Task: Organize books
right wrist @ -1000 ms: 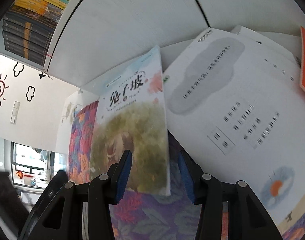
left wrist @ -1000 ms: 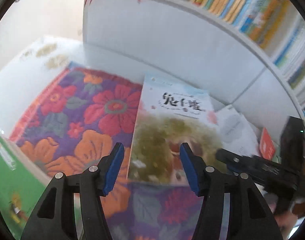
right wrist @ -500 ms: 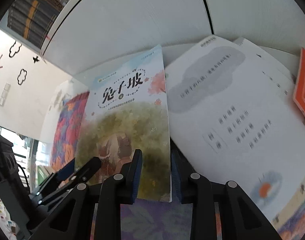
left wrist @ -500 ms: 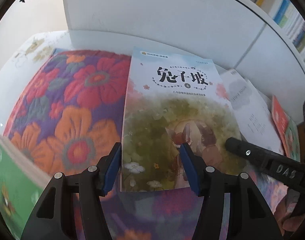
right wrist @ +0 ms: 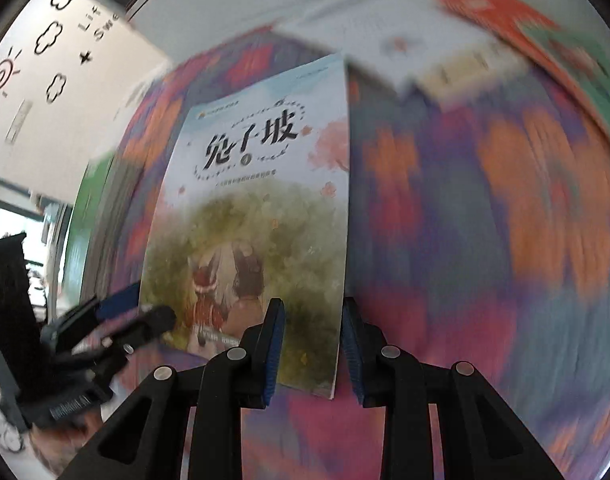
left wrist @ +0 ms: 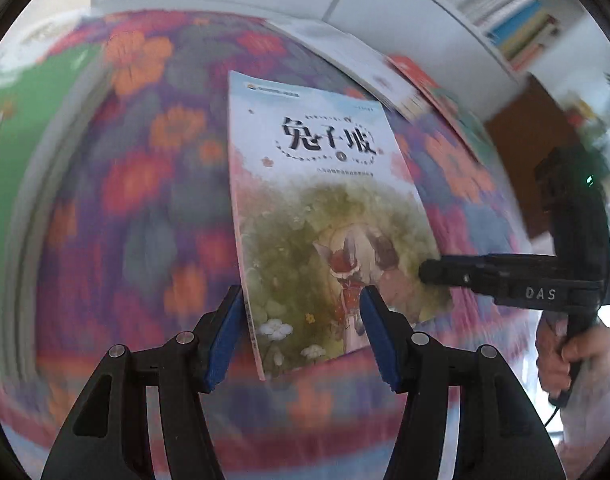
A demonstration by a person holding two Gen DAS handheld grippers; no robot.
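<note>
Thin, glossy paperback [left wrist: 325,208] is clamped at its right edge by right tongs [right wrist: 311,344]; left tongs [left wrist: 301,336] are half-spread astride its spine corner (contact unclear). Floral cloth [left wrist: 145,200] is blurred.

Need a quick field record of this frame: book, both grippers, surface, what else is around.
book: illustrated paperback, cover up, sharp against a blurred background
right gripper: jaws just closed in, clamped on the book's right edge
left gripper: open, book's left edge between the jaws
surface: floral cloth
nearby: white book, orange book, green book, bookshelf
</note>
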